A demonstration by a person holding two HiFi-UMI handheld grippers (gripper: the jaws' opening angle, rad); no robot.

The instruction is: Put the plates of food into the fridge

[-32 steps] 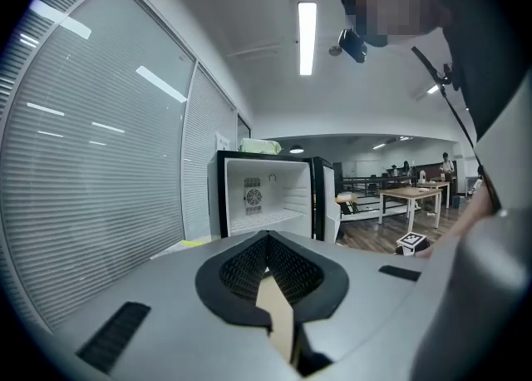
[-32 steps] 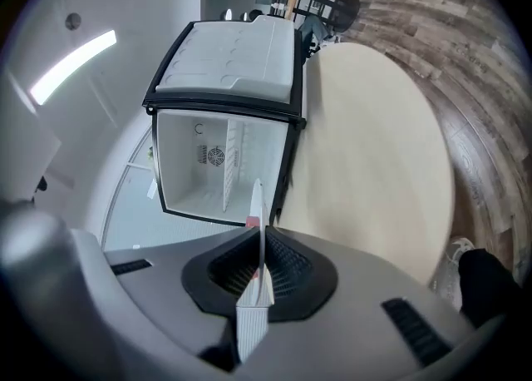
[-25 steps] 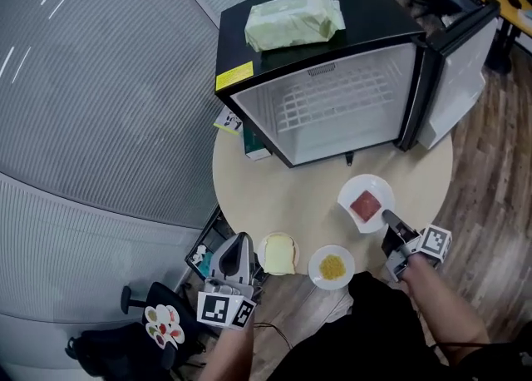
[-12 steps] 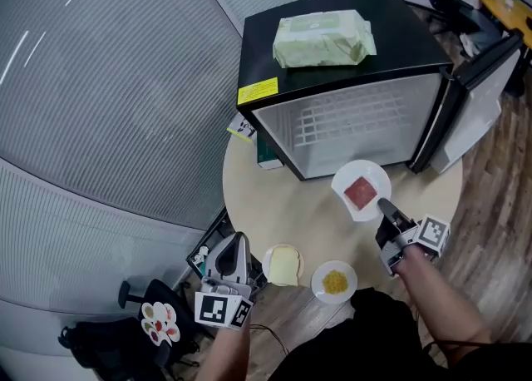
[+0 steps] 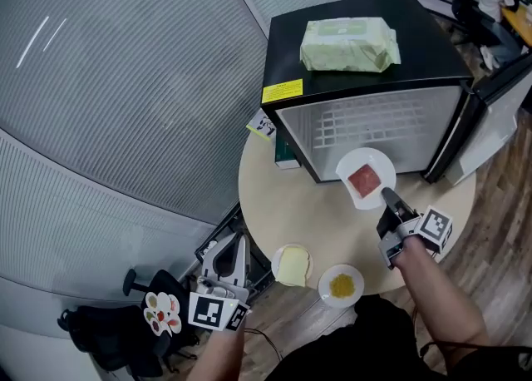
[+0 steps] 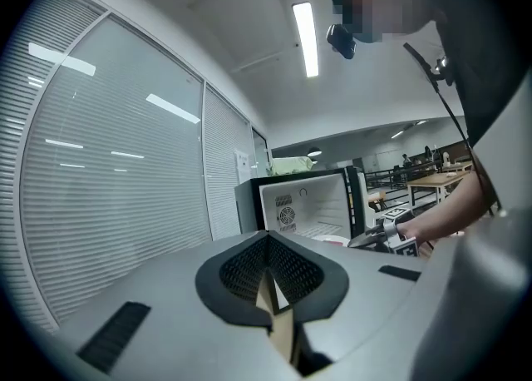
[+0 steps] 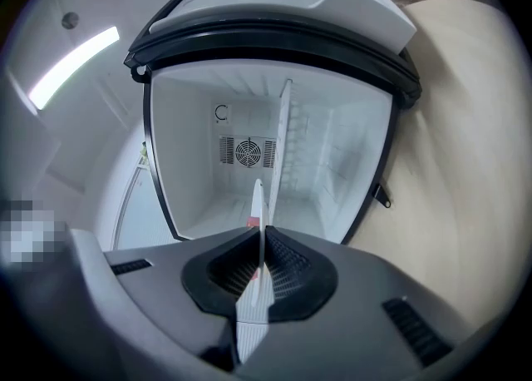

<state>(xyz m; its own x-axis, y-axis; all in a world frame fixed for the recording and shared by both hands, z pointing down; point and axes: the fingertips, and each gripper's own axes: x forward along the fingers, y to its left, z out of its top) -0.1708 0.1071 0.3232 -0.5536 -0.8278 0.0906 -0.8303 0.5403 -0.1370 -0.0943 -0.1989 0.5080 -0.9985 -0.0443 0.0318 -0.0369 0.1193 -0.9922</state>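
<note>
The white round plate carrying a red slab of food (image 5: 366,178) hangs just in front of the open mouth of the small black fridge (image 5: 432,47), level with its lower front frame. The right gripper (image 5: 387,196) has its fingers pinched almost together on the plate's rim, on the side farthest from the fridge, so the whole plate juts out beyond them.

That one-sided rim hold is my main worry. The thin plate could sag or pivot in the fingers, and the red slab could then slide toward the fridge floor or the round beige bench (image 5: 274,196). The plate's leading edge could also catch the fridge's lower frame or its white wire shelf if it goes in too low or tilted.

In the right gripper view the plate (image 7: 262,230) shows edge-on, thin and glossy, pointed into the empty white interior.

The left gripper (image 5: 239,242) hangs well in front of the fridge, off the bench's edge, with its fingers together on nothing. Two more plates, one with pale bread (image 5: 293,265) and one with yellow food (image 5: 342,285), wait on the bench, well in front of the fridge.
</note>
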